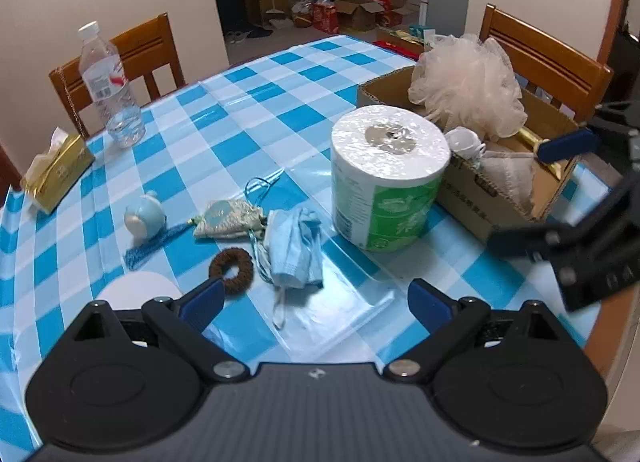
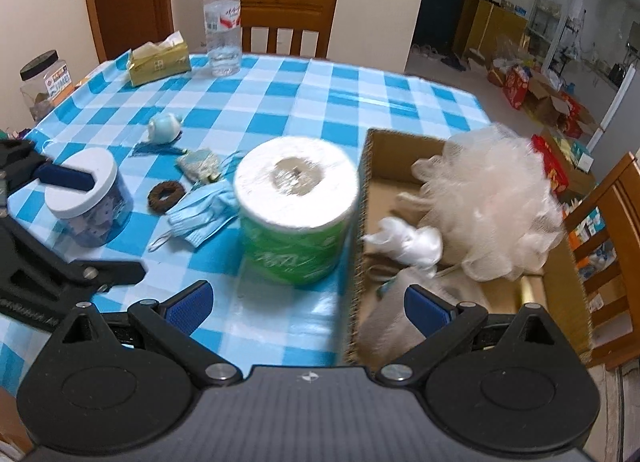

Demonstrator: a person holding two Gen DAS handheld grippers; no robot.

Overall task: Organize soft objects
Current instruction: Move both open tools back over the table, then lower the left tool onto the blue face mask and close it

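A white toilet paper roll (image 1: 388, 177) (image 2: 296, 209) in green wrap stands upright against the open cardboard box (image 1: 480, 197) (image 2: 360, 221). In the box lie a pale mesh bath pouf (image 1: 468, 85) (image 2: 492, 205), a crumpled white bag (image 2: 408, 242) and grey cloth (image 1: 508, 177). On the checked cloth lie a blue face mask (image 1: 294, 250) (image 2: 204, 213), a brown scrunchie (image 1: 244, 262) (image 2: 156, 201) and a patterned sachet (image 1: 228, 217) (image 2: 200, 163). My left gripper (image 1: 316, 298) (image 2: 92, 225) is open just short of the mask. My right gripper (image 2: 308, 302) (image 1: 540, 193) hangs open over the box's near wall.
A small pale blue teapot (image 1: 144, 217) (image 2: 164, 127), a water bottle (image 1: 108, 85) (image 2: 223, 17) and a gold tissue pack (image 1: 56, 173) (image 2: 160, 61) stand on the table. A white-lidded jar (image 2: 86, 201) sits under my left gripper. Wooden chairs (image 1: 544, 57) ring the table.
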